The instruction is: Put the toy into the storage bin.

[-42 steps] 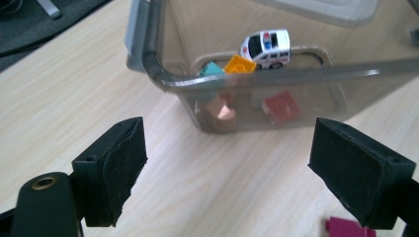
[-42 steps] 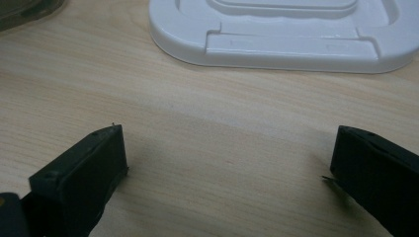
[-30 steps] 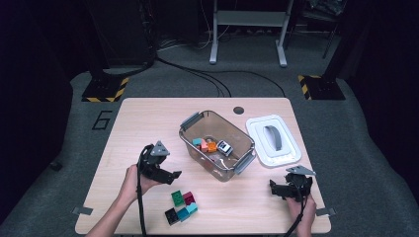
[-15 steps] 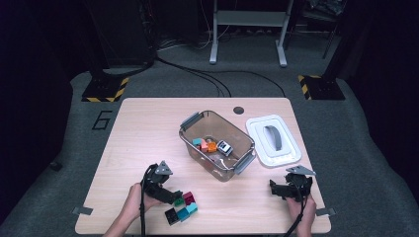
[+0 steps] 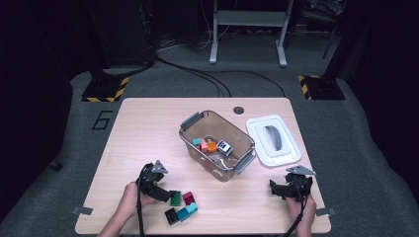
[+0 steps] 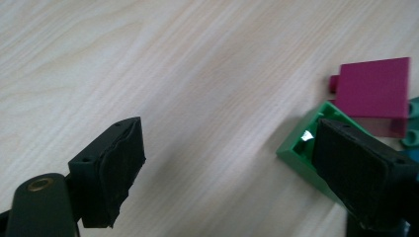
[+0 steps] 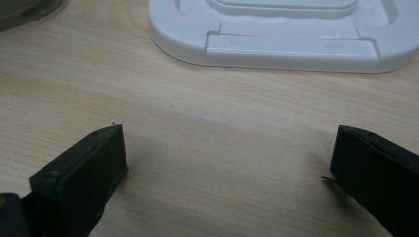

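A small cluster of toy bricks lies near the table's front edge: a green brick, a magenta brick, a teal brick and a black brick. My left gripper is low over the table just left of them, open. In the left gripper view its jaws stand wide apart over bare wood. The right jaw covers part of the green brick, with the magenta brick beyond. My right gripper rests open at the front right, with nothing between its jaws.
A clear plastic bin with grey handles sits mid-table and holds several small toys. Its white lid lies flat to the right, just ahead of the right gripper. The table's front edge is close behind both hands.
My left gripper has sunk and drawn toward the front edge, ending beside the green brick. The right gripper, the bin and the lid have not moved.
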Tool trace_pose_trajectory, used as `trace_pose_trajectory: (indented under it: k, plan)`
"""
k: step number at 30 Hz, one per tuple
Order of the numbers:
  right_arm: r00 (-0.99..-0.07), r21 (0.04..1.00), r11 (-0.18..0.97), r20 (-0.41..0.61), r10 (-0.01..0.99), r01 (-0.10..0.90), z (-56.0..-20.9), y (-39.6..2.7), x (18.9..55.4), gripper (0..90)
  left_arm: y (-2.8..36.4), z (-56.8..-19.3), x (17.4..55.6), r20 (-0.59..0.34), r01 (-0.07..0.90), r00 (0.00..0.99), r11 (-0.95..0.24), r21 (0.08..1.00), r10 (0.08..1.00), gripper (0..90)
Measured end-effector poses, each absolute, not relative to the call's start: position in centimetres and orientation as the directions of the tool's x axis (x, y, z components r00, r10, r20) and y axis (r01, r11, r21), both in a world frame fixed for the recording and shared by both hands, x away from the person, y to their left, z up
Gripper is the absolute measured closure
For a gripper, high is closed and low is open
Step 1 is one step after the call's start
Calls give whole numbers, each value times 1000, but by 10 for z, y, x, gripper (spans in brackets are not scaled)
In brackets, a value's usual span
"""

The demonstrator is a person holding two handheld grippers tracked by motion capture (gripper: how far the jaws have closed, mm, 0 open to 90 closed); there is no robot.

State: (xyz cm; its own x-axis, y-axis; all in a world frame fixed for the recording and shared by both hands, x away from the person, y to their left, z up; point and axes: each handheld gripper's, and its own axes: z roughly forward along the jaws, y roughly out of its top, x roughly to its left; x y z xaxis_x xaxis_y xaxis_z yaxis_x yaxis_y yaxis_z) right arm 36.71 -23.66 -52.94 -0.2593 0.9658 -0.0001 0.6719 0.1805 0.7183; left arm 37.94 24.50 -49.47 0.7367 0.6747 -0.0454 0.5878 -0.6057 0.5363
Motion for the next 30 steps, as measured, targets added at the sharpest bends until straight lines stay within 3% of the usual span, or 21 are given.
trace_pose_trajectory:
  k: [8,18,30]
  plan:
    - [-259,718,181,0,966,672,-529,-237,367,1,245,-492,387,-24,584,725,-596,551,688,128]
    - [-259,718,180,0,966,672,-529,-237,367,1,228,-484,369,-30,575,733,-596,560,679,128]
    - [-259,718,180,0,966,672,-529,-237,367,1,231,-493,367,-9,578,740,-629,520,673,169]
